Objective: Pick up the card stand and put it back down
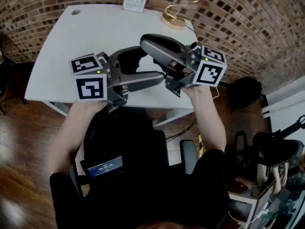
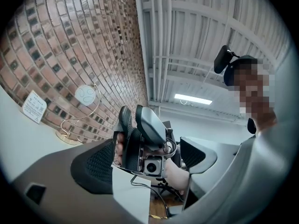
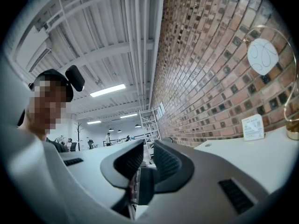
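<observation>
My card stand stands upright at the far edge of the white surface, towards its right-hand corner and close against the brick wall. It is a thin gold wire that rises from a round gold base and curves over into a wide loop. A round white card sits inside that loop, facing out over the surface.

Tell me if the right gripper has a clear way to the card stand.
Probably yes. The right gripper hangs over the white table, jaws slightly apart and empty; the card stand stands by the brick wall, bare tabletop between. The gripper points along the wall, so must turn.
</observation>
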A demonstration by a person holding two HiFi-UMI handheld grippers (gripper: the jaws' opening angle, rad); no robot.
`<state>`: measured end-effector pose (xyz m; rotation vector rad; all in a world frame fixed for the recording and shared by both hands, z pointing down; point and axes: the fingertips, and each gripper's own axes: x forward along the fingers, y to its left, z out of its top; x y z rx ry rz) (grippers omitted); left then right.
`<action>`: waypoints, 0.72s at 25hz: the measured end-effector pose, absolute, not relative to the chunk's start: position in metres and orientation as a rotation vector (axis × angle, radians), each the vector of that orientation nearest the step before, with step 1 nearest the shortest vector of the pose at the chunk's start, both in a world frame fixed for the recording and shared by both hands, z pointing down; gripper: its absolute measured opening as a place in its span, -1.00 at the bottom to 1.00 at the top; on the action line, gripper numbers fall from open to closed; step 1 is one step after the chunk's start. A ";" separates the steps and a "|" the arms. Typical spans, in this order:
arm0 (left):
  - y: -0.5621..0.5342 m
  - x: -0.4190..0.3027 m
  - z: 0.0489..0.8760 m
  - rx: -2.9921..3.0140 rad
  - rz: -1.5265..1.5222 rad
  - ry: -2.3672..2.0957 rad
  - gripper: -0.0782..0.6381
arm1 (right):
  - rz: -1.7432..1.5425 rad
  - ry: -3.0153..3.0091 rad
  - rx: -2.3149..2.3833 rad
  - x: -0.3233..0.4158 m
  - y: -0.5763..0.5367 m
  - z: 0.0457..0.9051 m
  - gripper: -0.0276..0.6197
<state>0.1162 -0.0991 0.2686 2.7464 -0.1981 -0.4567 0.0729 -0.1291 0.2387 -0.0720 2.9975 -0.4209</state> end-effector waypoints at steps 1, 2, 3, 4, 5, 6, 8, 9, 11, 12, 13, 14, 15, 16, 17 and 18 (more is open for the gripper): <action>-0.096 0.116 0.269 2.747 -0.458 -0.197 0.45 | -0.429 2.996 -0.065 0.073 -0.126 0.241 -0.64; -0.093 0.117 0.269 2.748 -0.459 -0.195 0.45 | -0.429 2.996 -0.063 0.074 -0.123 0.241 -0.64; -0.090 0.117 0.270 2.750 -0.460 -0.192 0.45 | -0.424 2.996 -0.064 0.074 -0.120 0.242 -0.65; -0.088 0.118 0.270 2.751 -0.460 -0.190 0.45 | -0.418 2.995 -0.066 0.075 -0.118 0.242 -0.65; -0.086 0.118 0.270 2.753 -0.459 -0.188 0.45 | -0.411 2.994 -0.069 0.076 -0.116 0.241 -0.68; -0.084 0.118 0.271 2.754 -0.457 -0.187 0.45 | -0.405 2.992 -0.070 0.077 -0.115 0.241 -0.69; -0.082 0.118 0.271 2.756 -0.453 -0.188 0.45 | -0.397 2.990 -0.067 0.078 -0.111 0.240 -0.73; -0.080 0.118 0.271 2.757 -0.453 -0.189 0.45 | -0.392 2.990 -0.065 0.079 -0.109 0.240 -0.75; -0.077 0.119 0.271 2.761 -0.454 -0.187 0.45 | -0.380 2.991 -0.059 0.080 -0.104 0.239 -0.78; -0.075 0.119 0.270 2.763 -0.455 -0.186 0.45 | -0.372 2.991 -0.054 0.080 -0.101 0.239 -0.79; -0.073 0.119 0.270 2.765 -0.454 -0.185 0.45 | -0.364 2.992 -0.051 0.080 -0.098 0.238 -0.80; -0.072 0.119 0.270 2.766 -0.453 -0.185 0.45 | -0.355 2.992 -0.048 0.079 -0.096 0.238 -0.81; -0.070 0.119 0.270 2.767 -0.451 -0.184 0.45 | -0.344 2.993 -0.047 0.080 -0.094 0.237 -0.82; -0.070 0.119 0.270 2.768 -0.450 -0.183 0.45 | -0.332 2.994 -0.048 0.080 -0.092 0.237 -0.82; -0.069 0.119 0.270 2.768 -0.448 -0.181 0.45 | -0.320 2.996 -0.049 0.081 -0.091 0.236 -0.83; -0.068 0.120 0.270 2.769 -0.446 -0.181 0.45 | -0.307 2.999 -0.053 0.082 -0.089 0.237 -0.85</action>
